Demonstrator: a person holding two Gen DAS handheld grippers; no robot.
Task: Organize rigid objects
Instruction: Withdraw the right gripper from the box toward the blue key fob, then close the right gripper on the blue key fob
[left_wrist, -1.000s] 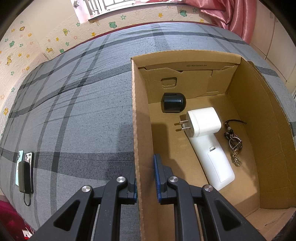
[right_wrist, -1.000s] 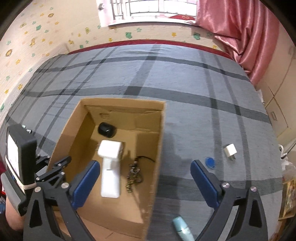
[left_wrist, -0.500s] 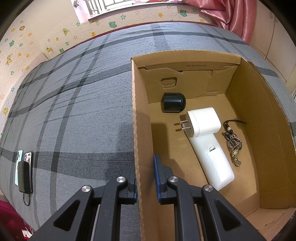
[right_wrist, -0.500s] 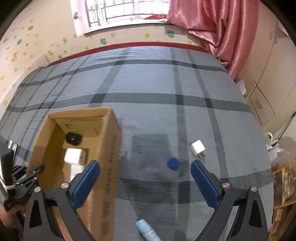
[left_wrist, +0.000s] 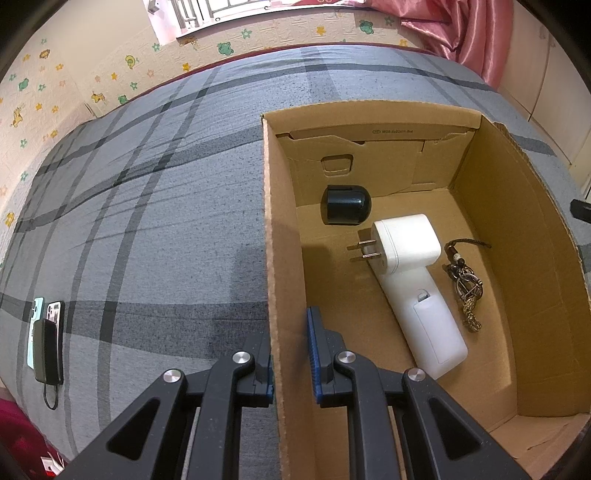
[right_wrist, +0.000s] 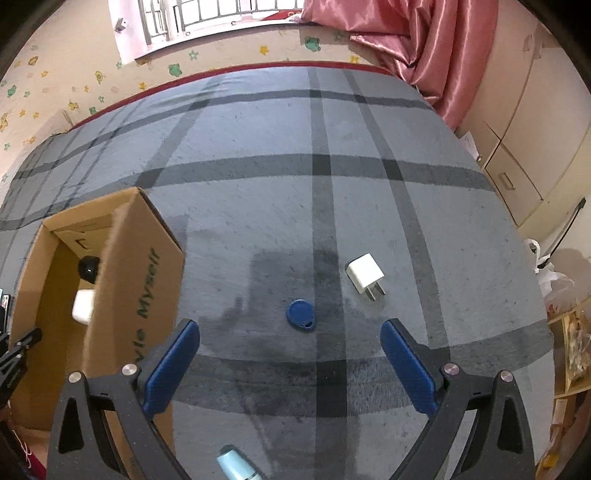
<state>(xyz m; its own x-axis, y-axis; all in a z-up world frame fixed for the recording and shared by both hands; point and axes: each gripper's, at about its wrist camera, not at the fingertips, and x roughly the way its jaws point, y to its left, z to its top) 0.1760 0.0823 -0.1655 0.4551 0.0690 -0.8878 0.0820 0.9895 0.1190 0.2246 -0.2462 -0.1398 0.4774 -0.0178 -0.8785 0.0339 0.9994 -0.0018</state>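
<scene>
My left gripper (left_wrist: 291, 354) is shut on the left wall of the open cardboard box (left_wrist: 275, 221). Inside the box lie a black rounded object (left_wrist: 345, 205), a white plug adapter (left_wrist: 406, 243) on a long white device (left_wrist: 428, 317), and a key chain (left_wrist: 465, 284). My right gripper (right_wrist: 290, 365) is open and empty above the grey plaid bedspread. A blue round tag (right_wrist: 301, 315) lies between and just beyond its fingertips. A small white plug (right_wrist: 365, 277) lies farther right. The box (right_wrist: 110, 295) stands at left.
A light blue tube (right_wrist: 234, 463) lies at the bottom edge under the right gripper. Phones and a power bank (left_wrist: 46, 339) lie at the far left of the bed. A pink curtain (right_wrist: 424, 48) and cabinets (right_wrist: 524, 129) stand right.
My right gripper has swung right, away from the box, and now sits over the blue tag and white plug. The left gripper has not moved.
</scene>
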